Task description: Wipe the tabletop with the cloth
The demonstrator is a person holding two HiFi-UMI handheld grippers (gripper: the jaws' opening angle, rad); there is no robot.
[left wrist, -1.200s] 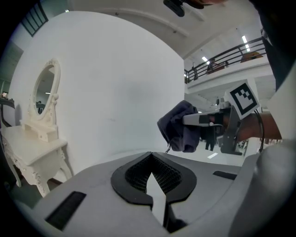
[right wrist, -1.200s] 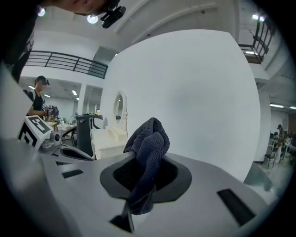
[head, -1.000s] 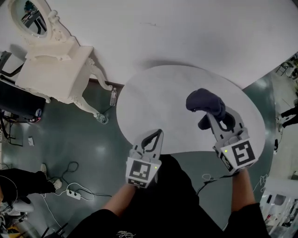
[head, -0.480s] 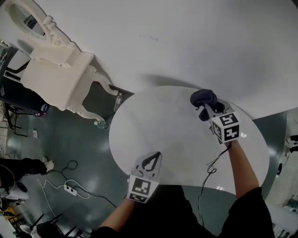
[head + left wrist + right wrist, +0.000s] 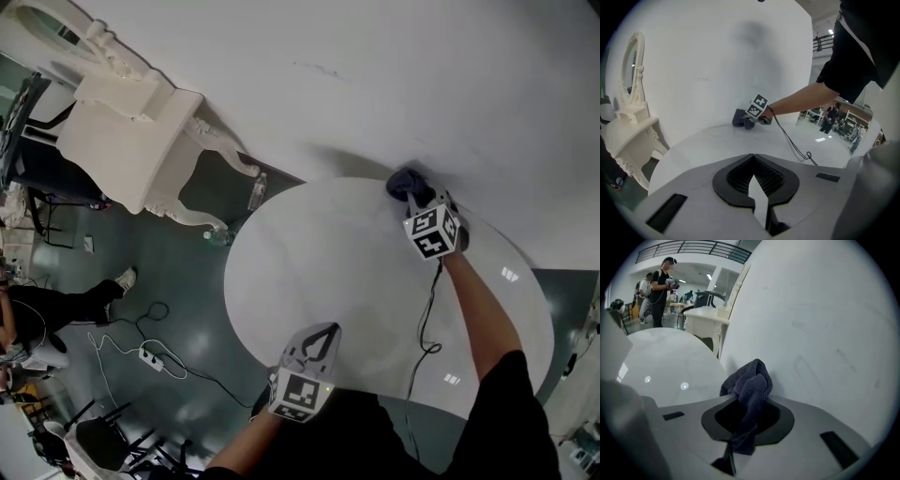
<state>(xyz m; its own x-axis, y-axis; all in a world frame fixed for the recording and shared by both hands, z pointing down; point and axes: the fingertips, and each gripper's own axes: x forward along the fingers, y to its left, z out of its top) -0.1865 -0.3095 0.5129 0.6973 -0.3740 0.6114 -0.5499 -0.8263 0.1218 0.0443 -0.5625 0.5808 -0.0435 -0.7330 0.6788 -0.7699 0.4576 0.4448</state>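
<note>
Head view, item by item.

1. Cloth (image 5: 407,182): dark blue-grey, ribbed weave, bunched into a lump. It sits at the far rim of the round white tabletop (image 5: 356,281), hard against the white wall (image 5: 422,84). In the right gripper view the cloth (image 5: 752,380) is pinched between the jaws. Its bulk rises past the tips and a thin tail hangs back through the opening between the pads. In the left gripper view the cloth (image 5: 740,118) lies low on the tabletop (image 5: 717,145), just ahead of the marker cube.

2. Right gripper (image 5: 418,199): clamped on the cloth and reached out to the far side of the table on an outstretched arm. Its jaws (image 5: 743,401) close on the fabric with the tabletop (image 5: 661,362) to their left. A black cable (image 5: 427,319) trails back from it across the surface.

3. Left gripper (image 5: 326,330): at the near rim of the table, well apart from the cloth. The jaw tips (image 5: 752,155) meet with nothing held; bare table shows through the slot behind them.

4. Markings: the print that shows is a square black-and-white marker pattern on each gripper's cube.

5. Surroundings: a white carved dressing table (image 5: 131,131) with an oval mirror stands to the left, beside the wall. A clear bottle (image 5: 257,190) stands on the green floor between it and the table. A white power strip (image 5: 150,356) lies on the floor with its cord. People (image 5: 661,282) stand in the background of the right gripper view.
</note>
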